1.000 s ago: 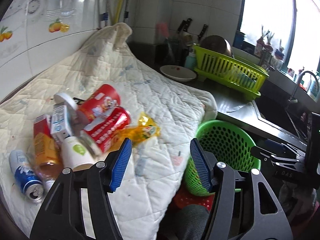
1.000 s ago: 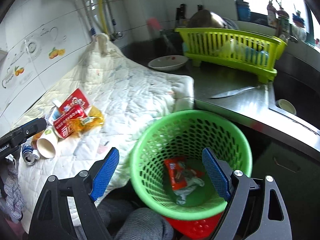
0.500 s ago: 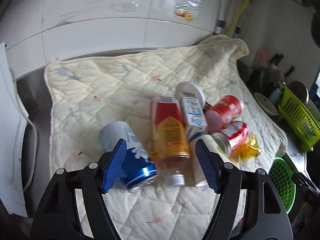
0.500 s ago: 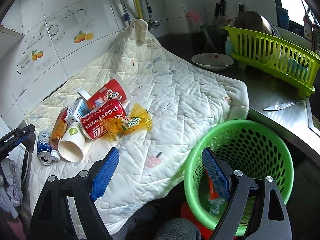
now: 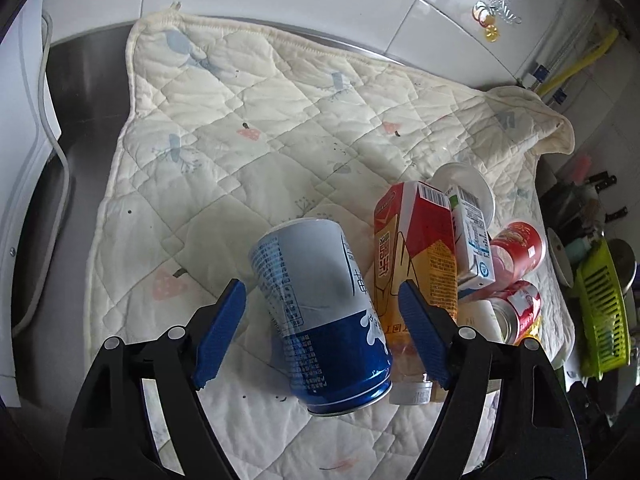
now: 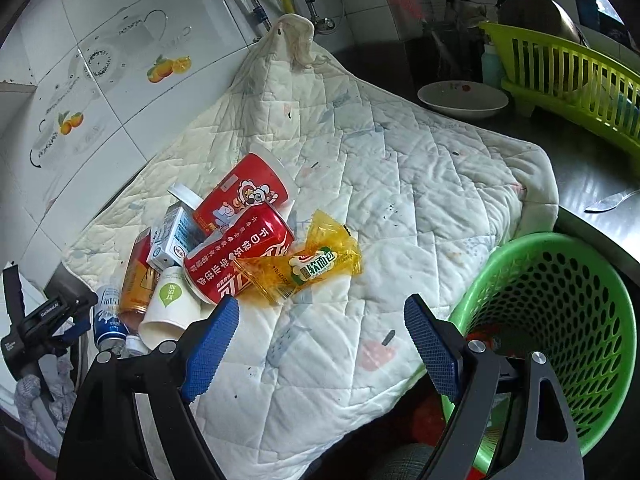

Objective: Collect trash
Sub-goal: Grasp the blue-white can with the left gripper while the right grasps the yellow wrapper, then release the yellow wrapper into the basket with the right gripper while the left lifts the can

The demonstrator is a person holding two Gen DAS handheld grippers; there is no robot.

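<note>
While my left gripper [image 5: 322, 328] stands spread, the blue can [image 5: 320, 312] lies between its pads.
Its long axis runs from lower right to upper left of the frame, rim toward me; my right gripper [image 6: 316, 344] is spread too.

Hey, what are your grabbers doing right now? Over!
Left gripper open around blue can. Right gripper open, empty. Bottle crowds the can.
</note>
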